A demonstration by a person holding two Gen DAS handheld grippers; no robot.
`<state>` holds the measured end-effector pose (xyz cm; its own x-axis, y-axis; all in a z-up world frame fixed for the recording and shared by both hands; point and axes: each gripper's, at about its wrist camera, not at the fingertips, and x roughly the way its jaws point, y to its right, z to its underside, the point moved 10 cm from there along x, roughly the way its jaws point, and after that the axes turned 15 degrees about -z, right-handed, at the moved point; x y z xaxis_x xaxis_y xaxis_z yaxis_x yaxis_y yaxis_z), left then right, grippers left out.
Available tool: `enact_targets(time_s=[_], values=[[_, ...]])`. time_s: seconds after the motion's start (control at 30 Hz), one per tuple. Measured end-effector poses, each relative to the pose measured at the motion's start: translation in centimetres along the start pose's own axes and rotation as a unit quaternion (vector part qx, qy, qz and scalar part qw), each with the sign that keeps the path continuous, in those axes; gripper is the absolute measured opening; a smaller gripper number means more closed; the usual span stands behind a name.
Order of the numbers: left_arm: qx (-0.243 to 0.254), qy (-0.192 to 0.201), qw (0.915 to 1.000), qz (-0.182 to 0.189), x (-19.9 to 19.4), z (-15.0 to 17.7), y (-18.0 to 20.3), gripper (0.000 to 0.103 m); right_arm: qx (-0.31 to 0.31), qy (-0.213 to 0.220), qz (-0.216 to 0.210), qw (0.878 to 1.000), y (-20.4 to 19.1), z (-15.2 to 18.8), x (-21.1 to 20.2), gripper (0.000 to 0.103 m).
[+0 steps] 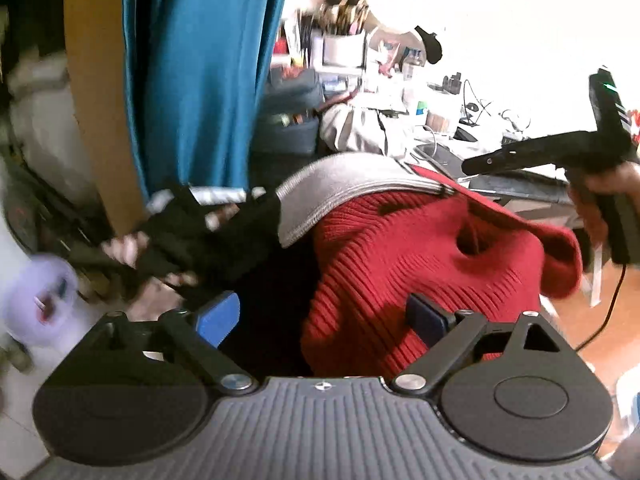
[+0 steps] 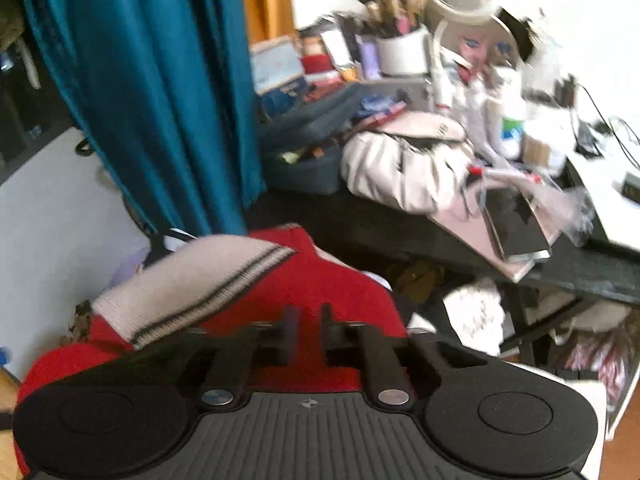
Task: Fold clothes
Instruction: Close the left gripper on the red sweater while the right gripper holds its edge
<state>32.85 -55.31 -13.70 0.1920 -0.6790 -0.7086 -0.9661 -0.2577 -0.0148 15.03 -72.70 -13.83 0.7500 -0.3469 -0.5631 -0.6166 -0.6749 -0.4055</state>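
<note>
Directly ahead of both claws lies the red ribbed sweater (image 1: 420,264), bunched in a heap with its grey striped band (image 1: 344,184) draped over the top toward the teal curtain (image 1: 200,72). It sits just before the left claw (image 1: 320,316), whose blue pads stand released and wide, one resting against the knit without gripping. The right claw (image 2: 306,332) hovers over the same red cloth, jaws narrowly apart, nothing pinched. The left looks nearer. Behind stands a cluttered counter (image 2: 580,268).
</note>
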Motion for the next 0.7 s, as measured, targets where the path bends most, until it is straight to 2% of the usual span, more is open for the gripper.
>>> enact_targets(time_s=[0.03, 0.1, 0.13, 0.17, 0.2, 0.23, 0.27, 0.3, 0.37, 0.43, 0.5, 0.57, 0.6, 0.63, 0.67, 0.7], values=[[-0.012, -0.010, 0.9998, 0.016, 0.8, 0.0, 0.2, 0.092, -0.016, -0.001, -0.012, 1.000, -1.0, -0.3, 0.3, 0.052], [-0.031, -0.026, 0.9982, 0.045, 1.9, 0.1, 0.7, 0.092, -0.055, -0.012, -0.035, 0.998, -3.0, -0.6, 1.4, 0.060], [-0.032, -0.026, 0.9980, 0.048, 1.9, 0.2, 1.1, 0.092, -0.077, -0.020, -0.043, 0.996, -4.1, -0.7, 2.1, 0.068], [-0.030, -0.025, 0.9981, 0.048, 1.9, 0.4, 1.5, 0.083, -0.099, -0.031, -0.046, 0.994, -5.1, -0.7, 2.9, 0.071], [-0.029, -0.025, 0.9981, 0.048, 1.9, 0.6, 1.9, 0.057, -0.121, -0.044, -0.050, 0.990, -6.0, -0.5, 3.9, 0.072], [-0.021, -0.029, 0.9987, 0.037, 1.9, 0.7, 2.2, 0.044, -0.142, -0.057, -0.053, 0.987, -6.9, -0.3, 4.8, 0.071], [-0.015, -0.028, 0.9990, 0.032, 1.5, 0.7, 2.5, 0.028, -0.156, -0.068, -0.054, 0.984, -7.4, -0.2, 5.5, 0.068], [-0.011, -0.025, 0.9992, 0.029, 1.0, 0.7, 2.8, 0.019, -0.163, -0.075, -0.054, 0.982, -7.7, -0.2, 6.0, 0.056], [-0.007, -0.016, 0.9996, 0.023, -0.2, 0.5, 3.2, 0.017, -0.145, -0.076, -0.063, 0.985, -7.4, -0.5, 6.4, 0.000], [-0.015, -0.007, 0.9997, 0.017, -1.8, 0.3, 3.3, 0.016, -0.096, -0.061, -0.062, 0.992, -6.2, -1.1, 5.8, 0.000], [-0.017, -0.005, 0.9995, 0.026, -3.4, 0.4, 3.5, 0.016, -0.070, -0.029, -0.050, 0.996, -4.8, -1.7, 4.3, 0.000], [-0.005, -0.003, 0.9991, 0.042, -4.8, 0.7, 4.2, 0.016, -0.059, -0.011, -0.051, 0.997, -4.0, -2.0, 2.4, 0.005], [0.006, -0.003, 0.9989, 0.046, -5.2, 1.1, 4.6, 0.016, -0.062, -0.010, -0.062, 0.996, -4.3, -1.9, 1.7, 0.021], [0.016, -0.005, 0.9988, 0.046, -5.4, 1.5, 4.9, 0.017, -0.068, -0.013, -0.073, 0.995, -4.8, -1.7, 1.2, 0.048], [0.023, -0.008, 0.9987, 0.044, -5.3, 1.8, 5.0, 0.017, -0.084, -0.023, -0.082, 0.993, -5.8, -1.1, 1.2, 0.058], [0.025, -0.011, 0.9988, 0.040, -5.0, 2.0, 5.0, 0.017, -0.109, -0.035, -0.086, 0.990, -6.9, -0.6, 1.5, 0.056]])
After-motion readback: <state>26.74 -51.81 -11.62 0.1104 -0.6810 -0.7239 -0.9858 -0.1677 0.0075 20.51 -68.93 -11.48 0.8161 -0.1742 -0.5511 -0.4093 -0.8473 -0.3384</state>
